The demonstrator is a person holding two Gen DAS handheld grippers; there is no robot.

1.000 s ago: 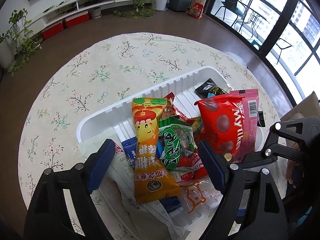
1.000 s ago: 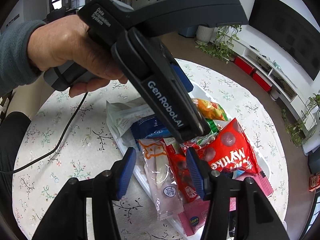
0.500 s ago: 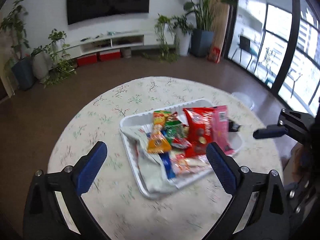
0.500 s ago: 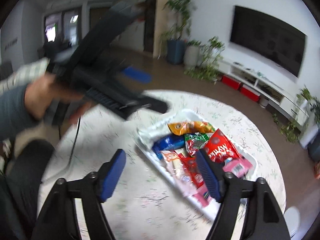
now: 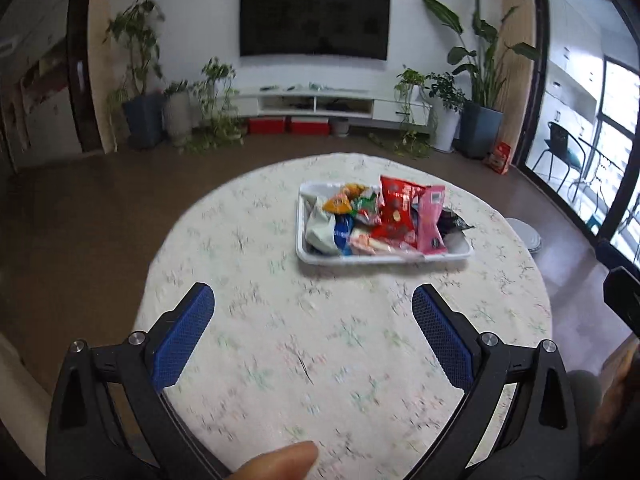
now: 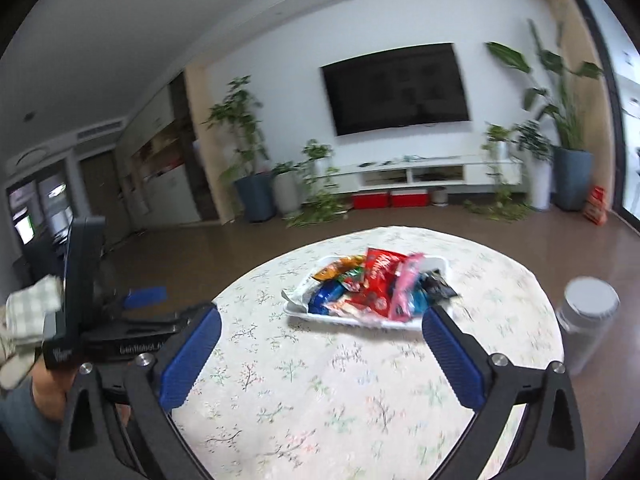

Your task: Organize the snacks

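Across the round table (image 5: 280,360) with its floral cloth, one white tray (image 5: 316,257) sits toward the far side, piled with snack packets: a red bag (image 5: 396,208), a pink packet (image 5: 430,220), an orange one (image 5: 340,202), a green one (image 5: 366,202), a blue one (image 5: 342,234), a pale whitish bag (image 5: 320,226) and a black packet (image 5: 452,222) hanging over the tray's right end; blur hides any others, so roughly seven can be counted. Every visible snack lies in the tray and none on the cloth, so the gathering step looks essentially finished. One grey lidded canister (image 6: 586,320) stands at the table's right edge. Both tools hang well back from the tray, empty: the left gripper (image 5: 312,340) has its blue pads spread wide, and the right gripper (image 6: 320,352) is likewise spread. Any next move would likely be tidying the overhanging black packet, which calls for a fresh reach forward.
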